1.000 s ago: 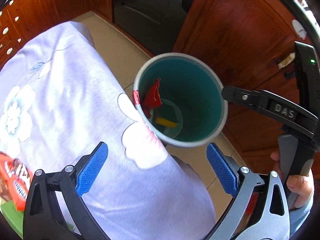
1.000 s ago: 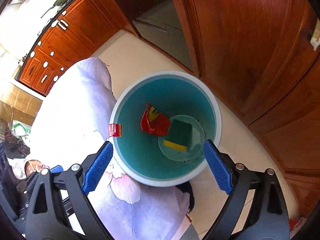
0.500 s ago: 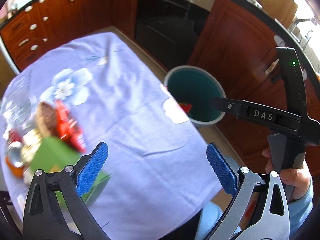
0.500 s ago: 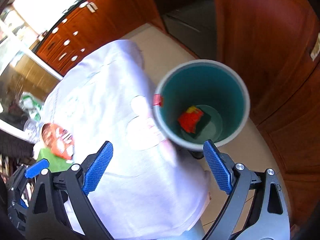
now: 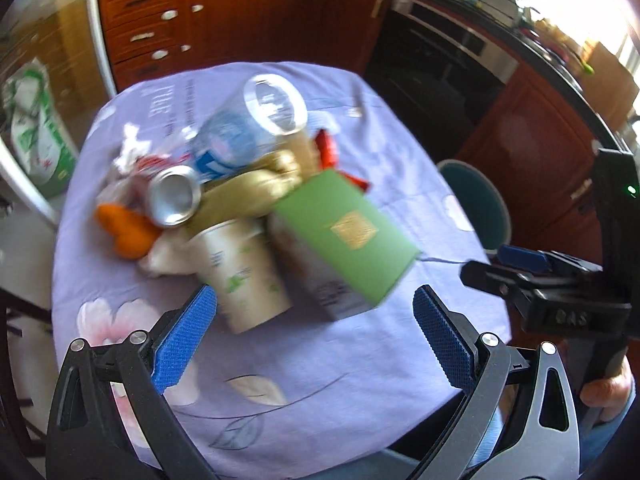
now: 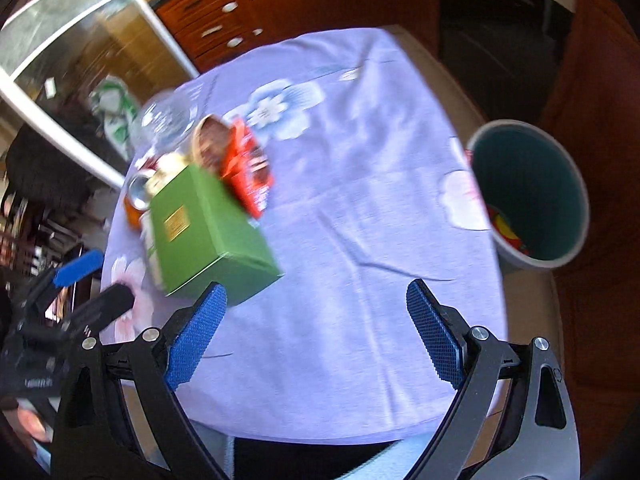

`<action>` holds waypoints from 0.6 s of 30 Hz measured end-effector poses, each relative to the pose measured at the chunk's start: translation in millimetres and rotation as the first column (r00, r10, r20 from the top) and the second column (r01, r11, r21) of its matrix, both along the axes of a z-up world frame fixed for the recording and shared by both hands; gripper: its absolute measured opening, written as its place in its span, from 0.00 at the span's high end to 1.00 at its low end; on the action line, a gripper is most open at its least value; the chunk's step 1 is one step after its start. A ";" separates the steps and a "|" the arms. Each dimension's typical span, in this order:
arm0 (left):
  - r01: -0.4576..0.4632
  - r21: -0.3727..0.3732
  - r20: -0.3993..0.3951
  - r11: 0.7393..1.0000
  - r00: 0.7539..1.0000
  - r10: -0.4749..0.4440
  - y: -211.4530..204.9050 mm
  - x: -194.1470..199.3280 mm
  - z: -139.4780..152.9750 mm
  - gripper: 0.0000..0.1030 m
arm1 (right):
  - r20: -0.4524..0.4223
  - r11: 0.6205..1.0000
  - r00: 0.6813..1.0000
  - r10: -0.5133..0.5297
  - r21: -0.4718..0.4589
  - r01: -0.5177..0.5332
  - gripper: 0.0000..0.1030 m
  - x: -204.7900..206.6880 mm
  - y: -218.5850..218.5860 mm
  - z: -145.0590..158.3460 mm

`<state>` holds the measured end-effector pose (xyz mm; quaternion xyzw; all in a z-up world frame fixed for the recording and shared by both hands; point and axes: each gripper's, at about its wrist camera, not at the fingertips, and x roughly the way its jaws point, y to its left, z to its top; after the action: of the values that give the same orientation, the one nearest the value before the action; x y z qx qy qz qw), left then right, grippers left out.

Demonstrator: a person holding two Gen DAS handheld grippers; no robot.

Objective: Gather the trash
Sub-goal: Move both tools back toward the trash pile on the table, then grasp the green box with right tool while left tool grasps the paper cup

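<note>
Through the left wrist camera I am holding my left gripper [image 5: 314, 334] over the near edge of the table [image 5: 320, 360], its blue pads spread wide with nothing between them. Just ahead the trash is lying in a heap: a paper cup [image 5: 244, 272] on its side nearest my left pad, a green box [image 5: 348, 236] leaning across a carton just beside it, a crushed can [image 5: 174, 196], a clear plastic bottle [image 5: 248, 128], orange peel [image 5: 124, 228] and a red wrapper [image 5: 326, 148] behind. The bin [image 5: 476, 204] is standing off the table's far right edge, and my right gripper [image 5: 516, 264] is showing at the right. Through the right wrist camera I am keeping that right gripper [image 6: 316, 334] spread just as wide and empty, over bare cloth, with the green box [image 6: 208, 232] just off its left pad and the red wrapper [image 6: 250, 168] behind it. The bin [image 6: 532, 192] is sitting to the right, below table level, with red and yellow scraps at its bottom. I judge I am between loads, picking the next piece. The cup or box looks closest; the next move calls for straddling one piece alone, closing firmly without crushing it, then carrying it right over the bin's rim.
</note>
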<state>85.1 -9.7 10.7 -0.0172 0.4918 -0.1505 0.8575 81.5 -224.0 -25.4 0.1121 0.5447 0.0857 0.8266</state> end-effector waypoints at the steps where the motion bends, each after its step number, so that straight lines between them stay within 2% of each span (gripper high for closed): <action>1: -0.024 0.011 0.000 1.000 1.000 0.024 8.1 -1.0 -3.9 0.04 | 0.004 1.000 1.000 0.026 -0.003 -0.026 0.15 -1.9 10.8 -0.8; 3: -0.075 0.033 -0.013 0.997 0.997 0.076 24.9 0.7 -16.6 0.04 | 0.013 0.997 0.997 0.081 -0.022 -0.080 0.15 -4.1 33.6 -3.8; 7: -0.145 0.000 -0.063 0.989 0.988 0.144 50.1 3.4 -41.9 0.04 | 0.037 0.987 0.988 0.149 -0.068 -0.146 0.15 -5.1 63.3 -16.4; 13: -0.202 -0.022 -0.108 0.979 0.974 0.198 67.4 10.8 -64.4 0.04 | 0.103 0.967 0.973 0.208 -0.168 -0.189 0.15 8.0 94.5 -36.1; 18: -0.224 -0.037 -0.128 0.974 0.968 0.217 75.5 17.5 -69.6 0.04 | 0.153 0.965 0.961 0.229 -0.168 -0.203 0.17 16.7 101.8 -44.4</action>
<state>102.5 65.8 -59.0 -0.1030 0.5349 -0.0653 0.8360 98.2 -122.2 -69.8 -0.0186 0.4855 0.1434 0.8622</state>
